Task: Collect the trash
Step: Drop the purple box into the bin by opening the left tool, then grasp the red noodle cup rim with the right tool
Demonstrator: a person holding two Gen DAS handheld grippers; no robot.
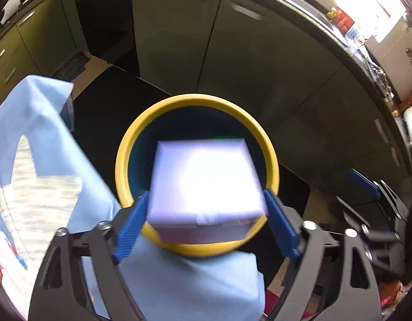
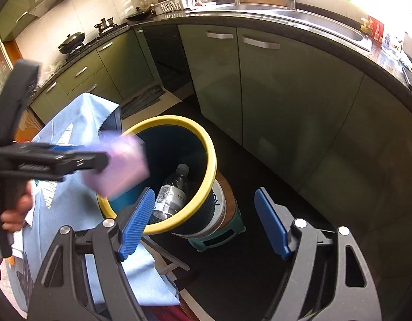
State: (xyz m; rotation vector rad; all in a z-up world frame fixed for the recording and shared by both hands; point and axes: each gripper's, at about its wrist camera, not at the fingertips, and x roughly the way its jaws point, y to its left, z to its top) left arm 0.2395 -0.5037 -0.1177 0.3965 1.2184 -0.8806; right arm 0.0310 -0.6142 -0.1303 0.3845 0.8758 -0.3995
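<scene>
A pale lilac box (image 1: 206, 184) sits between the blue pads of my left gripper (image 1: 206, 223), right over the mouth of a round bin with a yellow rim (image 1: 131, 144). There is a small gap between each pad and the box, and the box looks blurred. In the right wrist view the same box (image 2: 120, 165) is at the tip of the left gripper (image 2: 99, 160) above the bin's near rim (image 2: 206, 176). A clear plastic bottle (image 2: 171, 192) lies inside the bin. My right gripper (image 2: 203, 223) is open and empty, just in front of the bin.
A light blue cloth (image 1: 40, 160) drapes over something to the left of the bin. The bin stands on a small teal stool (image 2: 219, 232) on a dark floor mat. Green kitchen cabinets (image 2: 272, 85) and a sink counter run behind.
</scene>
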